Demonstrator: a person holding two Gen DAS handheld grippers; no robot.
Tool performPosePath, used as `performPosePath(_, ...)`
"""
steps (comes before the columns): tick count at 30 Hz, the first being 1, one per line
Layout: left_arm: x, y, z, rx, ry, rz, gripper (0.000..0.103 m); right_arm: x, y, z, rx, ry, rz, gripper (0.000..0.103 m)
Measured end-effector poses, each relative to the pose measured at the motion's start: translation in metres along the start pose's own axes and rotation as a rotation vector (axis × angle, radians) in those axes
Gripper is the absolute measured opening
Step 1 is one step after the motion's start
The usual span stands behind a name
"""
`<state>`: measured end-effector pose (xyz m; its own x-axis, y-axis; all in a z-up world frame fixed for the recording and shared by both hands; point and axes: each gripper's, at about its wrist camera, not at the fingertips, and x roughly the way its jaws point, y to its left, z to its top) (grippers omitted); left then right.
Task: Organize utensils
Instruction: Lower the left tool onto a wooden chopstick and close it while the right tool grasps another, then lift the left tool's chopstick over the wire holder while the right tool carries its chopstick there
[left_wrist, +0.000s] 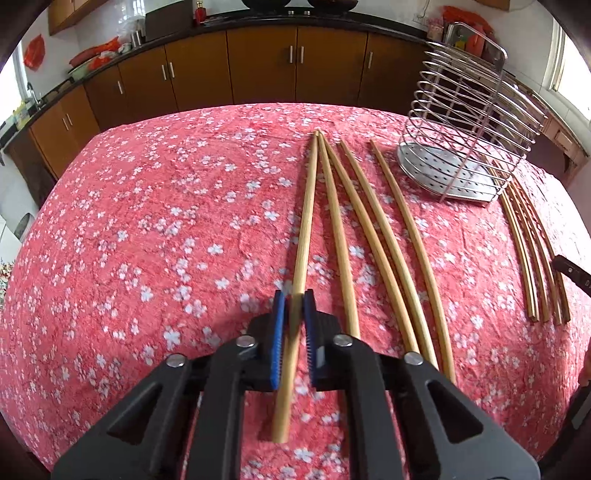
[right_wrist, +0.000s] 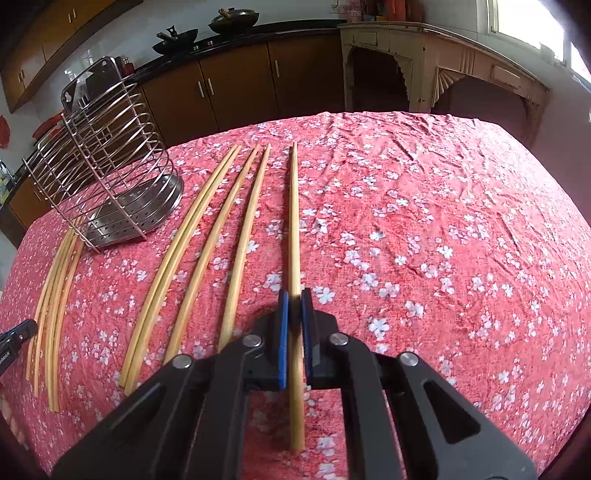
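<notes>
The left gripper (left_wrist: 294, 295) is clenched on 1 wooden chopstick (left_wrist: 304, 229), its blue pads (left_wrist: 277, 332) pressed against the stick on both sides at roughly mid-length; the stick runs forward along the fingers, its near end projecting back beneath the gripper body and its far tip touching the tip of the neighbouring stick. The right gripper (right_wrist: 294, 297) is likewise clamped on 1 chopstick (right_wrist: 294, 221), blue pads (right_wrist: 283, 332) closed against it, the stick lying straight ahead and apart from the others. Whether either gripped stick is lifted off the cloth or lying on it cannot be told. Both sit over a table covered with a pink floral tablecloth (left_wrist: 147, 221). In the left wrist view, 4 loose chopsticks (left_wrist: 373, 236) lie on the cloth just to the right of the gripped one, fanned outward toward the camera. Further right, a second group of 4 chopsticks (left_wrist: 532, 251) lies beside a metal wire utensil holder (left_wrist: 469, 122), their far ends passing behind its base. The holder stands upright on a perforated steel tray (left_wrist: 436, 173) at the far right of the table in that view, and at the far left (right_wrist: 107, 162) in the right wrist view. No chopstick is seen inside the holder. Brown kitchen cabinets (left_wrist: 258, 62) under a dark counter run behind the table, and 2 woks (right_wrist: 232, 16) sit on the counter in the right wrist view
</notes>
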<state>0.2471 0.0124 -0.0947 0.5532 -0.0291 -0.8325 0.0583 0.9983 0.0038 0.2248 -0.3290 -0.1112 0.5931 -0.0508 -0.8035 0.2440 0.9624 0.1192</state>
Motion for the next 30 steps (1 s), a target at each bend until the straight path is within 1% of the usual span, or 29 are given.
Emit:
performPosePath(5,0.019,0.021,0.029,-0.064,-0.014,0.032,0.008,0.007,-0.028,0.012,0.076,-0.02,-0.016,0.008)
performPosePath(7,0.02,0.026,0.033,-0.073,-0.014,0.017,0.008,0.006,-0.036,0.011,0.096,-0.016,0.004,0.008)
performPosePath(10,0.016,0.03,0.027,-0.068,-0.021,0.007,0.009,0.001,-0.042,0.003,0.103,-0.017,0.019,0.011)
performPosePath(11,0.013,0.03,0.022,-0.064,-0.023,0.002,0.012,-0.001,-0.043,0.0,0.1,-0.018,0.024,0.011)
performPosePath(12,0.011,0.03,0.019,-0.062,-0.024,-0.01,0.02,-0.004,-0.042,-0.004,0.097,-0.017,0.027,0.013)
performPosePath(13,0.008,0.029,0.016,-0.063,-0.025,-0.021,0.025,-0.007,-0.04,-0.008,0.093,-0.017,0.03,0.016)
performPosePath(14,0.006,0.028,0.013,-0.062,-0.027,-0.023,0.035,-0.011,-0.037,-0.013,0.088,-0.018,0.032,0.018)
performPosePath(16,0.003,0.025,0.008,-0.051,-0.032,-0.018,0.037,-0.016,-0.035,-0.02,0.073,-0.018,0.025,0.02)
performPosePath(19,-0.002,0.025,0.002,-0.049,-0.039,-0.02,0.037,-0.024,-0.032,-0.032,0.057,-0.025,0.009,0.02)
performPosePath(20,-0.004,0.027,-0.006,-0.053,-0.041,-0.025,0.035,-0.026,-0.032,-0.036,0.055,-0.029,0.005,0.02)
performPosePath(21,-0.005,0.026,-0.007,-0.058,-0.045,-0.026,0.027,-0.029,-0.031,-0.041,0.052,-0.033,0.0,0.019)
performPosePath(22,-0.006,0.027,-0.012,-0.061,-0.05,-0.022,0.023,-0.031,-0.031,-0.044,0.051,-0.038,-0.007,0.016)
performPosePath(24,-0.008,0.029,-0.016,-0.063,-0.059,-0.008,0.011,-0.033,-0.033,-0.047,0.059,-0.049,-0.018,0.009)
performPosePath(26,-0.009,0.032,-0.019,-0.077,-0.068,-0.009,0.007,-0.033,-0.038,-0.045,0.074,-0.048,0.002,0.008)
performPosePath(30,-0.014,0.036,-0.023,-0.08,-0.066,-0.02,0.007,-0.034,-0.042,-0.043,0.085,-0.057,0.028,0.008)
